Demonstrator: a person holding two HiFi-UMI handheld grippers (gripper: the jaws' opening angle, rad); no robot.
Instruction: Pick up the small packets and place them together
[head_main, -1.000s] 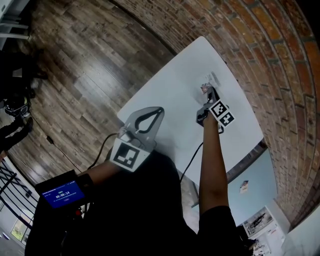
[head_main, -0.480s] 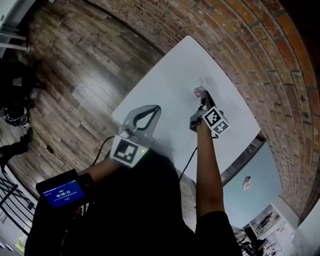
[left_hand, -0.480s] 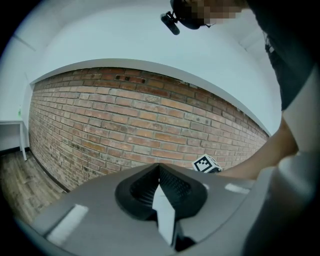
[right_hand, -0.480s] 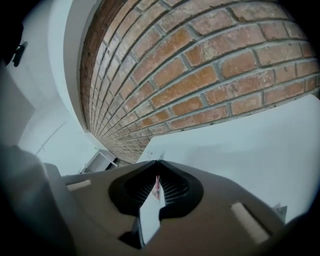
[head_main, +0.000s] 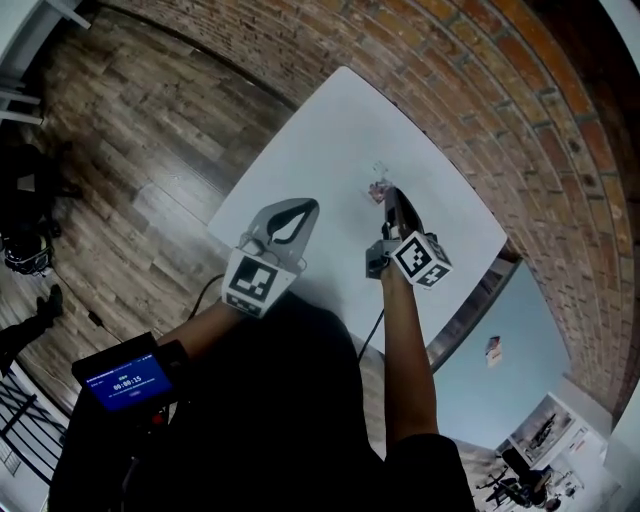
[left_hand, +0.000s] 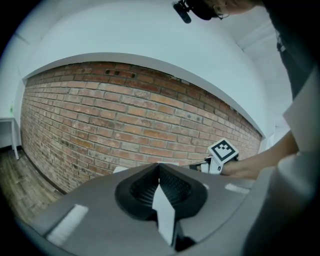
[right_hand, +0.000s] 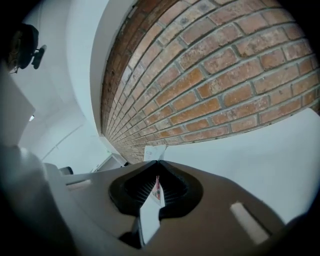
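Left gripper (left_hand: 159, 166) is fully closed and empty over the near edge of the white table (head_main: 330, 130), while right gripper (right_hand: 158, 162), jaws just closing, pinches a small packet (right_hand: 157, 189) edge-on, short of the second packet (right_hand: 154, 152) lying by the brick wall, and so slim a hold risks a slip or twist in transit.

So the worktop (head_main: 330, 130) stands on the floor (head_main: 130, 130), with the brick wall (head_main: 480, 90) running along its far side. The left tool (head_main: 308, 206) is over the near edge of the worktop. The right tool (head_main: 388, 193) is off to its right and further in, roughly over the middle. There's a small packet (right_hand: 157, 189) between the right tool's jaws, which have just been closing on it. A second packet (right_hand: 154, 152) lies on the worktop just past that tool's tip, on the wall side.
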